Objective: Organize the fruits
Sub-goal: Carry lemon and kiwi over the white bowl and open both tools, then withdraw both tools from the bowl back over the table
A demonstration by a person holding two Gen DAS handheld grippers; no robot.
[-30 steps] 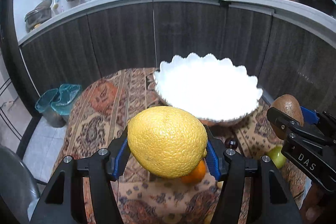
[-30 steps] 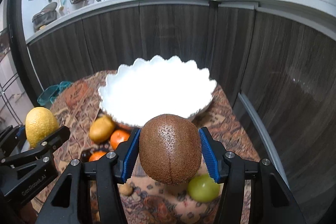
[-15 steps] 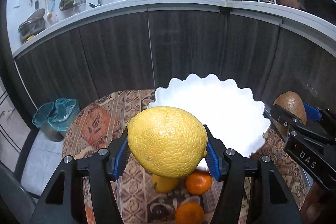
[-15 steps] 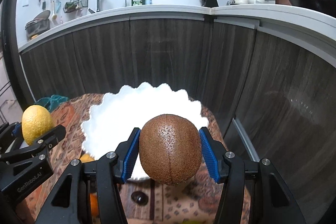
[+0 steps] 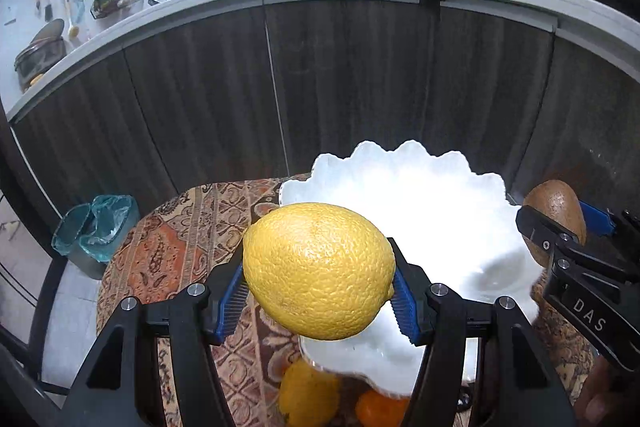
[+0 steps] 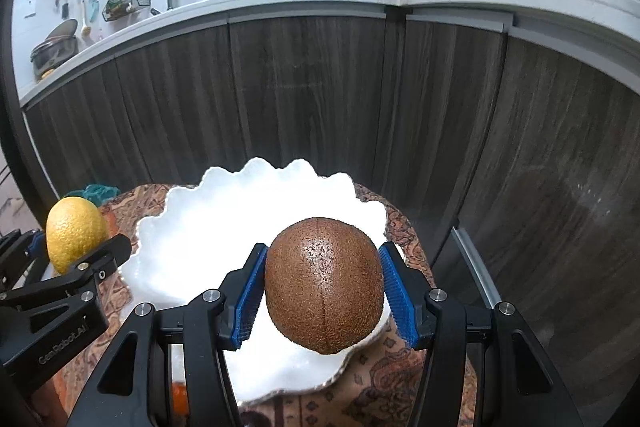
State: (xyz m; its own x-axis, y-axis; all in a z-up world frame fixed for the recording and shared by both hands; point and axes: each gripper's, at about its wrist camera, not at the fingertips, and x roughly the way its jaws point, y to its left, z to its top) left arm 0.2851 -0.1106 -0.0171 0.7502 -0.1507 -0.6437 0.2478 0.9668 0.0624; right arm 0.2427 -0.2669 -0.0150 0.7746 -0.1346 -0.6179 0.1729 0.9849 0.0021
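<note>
Scalloped white bowl (image 5: pixel 440 203) on the patterned worktop (image 5: pixel 180 227): rigid, probably fragile, so fruit should be lowered in, not dropped. Lemon (image 5: pixel 318 271), clenched across its middle by the left gripper (image 5: pixel 318 301), hangs at the bowl's near rim; firm, pebbled rind grips well. Kiwi (image 6: pixel 324 285), clamped at its sides in the right gripper (image 6: pixel 322 297) above the bowl, is light and likely soft.
</note>
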